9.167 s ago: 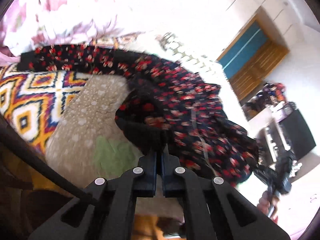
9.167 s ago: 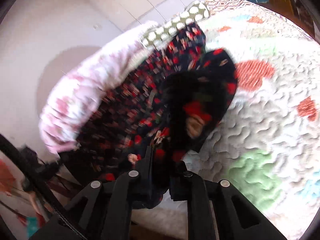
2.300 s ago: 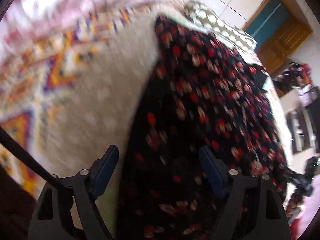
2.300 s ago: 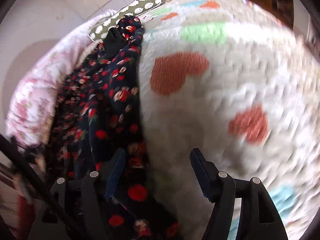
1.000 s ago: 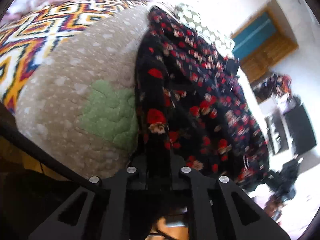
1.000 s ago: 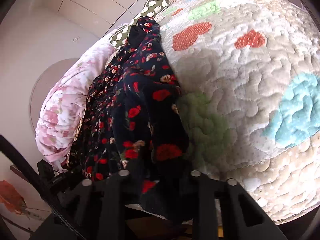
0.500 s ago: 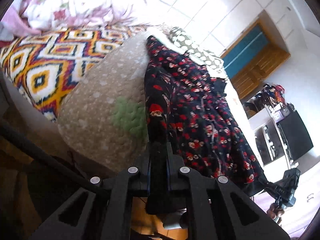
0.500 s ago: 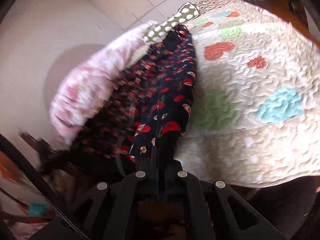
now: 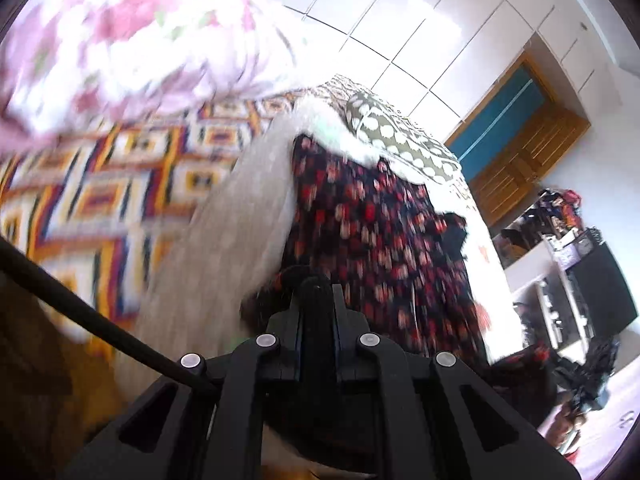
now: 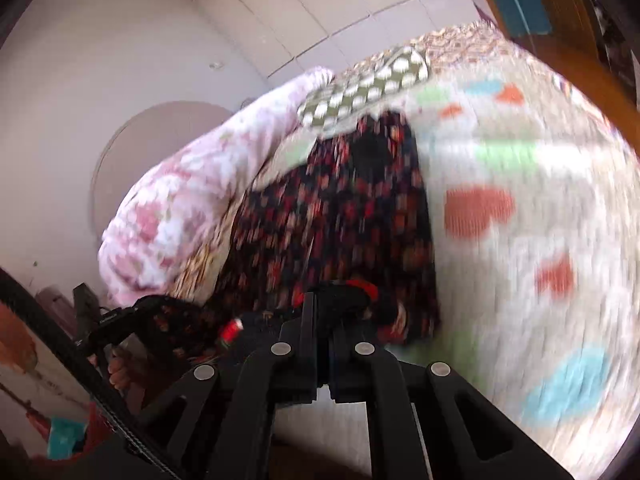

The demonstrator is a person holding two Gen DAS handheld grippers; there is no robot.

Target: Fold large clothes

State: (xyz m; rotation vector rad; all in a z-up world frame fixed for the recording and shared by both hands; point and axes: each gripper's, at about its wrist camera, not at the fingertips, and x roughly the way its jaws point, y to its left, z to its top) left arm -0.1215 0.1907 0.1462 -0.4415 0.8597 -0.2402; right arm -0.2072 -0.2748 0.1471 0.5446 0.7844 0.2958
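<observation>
on the bed, our dark flowered dress (image 9: 380,240) lies stretched lengthwise over the heart-patterned quilt (image 10: 540,220), its far end up by the spotted pillow (image 9: 396,136) and its near end hanging at the bed's edge where we hold it. our left gripper (image 9: 316,284) has its jaws pressed together on a bunch of the cloth at the near left corner, and our right gripper (image 10: 324,304) is pinching the near right corner the same way. both views are smeared with motion, so we cannot make out creases or how many layers lie under the top one. judging by its narrow, long shape, we take the dress to be already folded lengthwise, with its sides brought in. what seems left is the crosswise fold: carrying the near end up toward the pillow, laying it down flat, then perhaps folding once more and smoothing. a pink flowered blanket (image 10: 180,200) sits bunched beside the dress on the left.
</observation>
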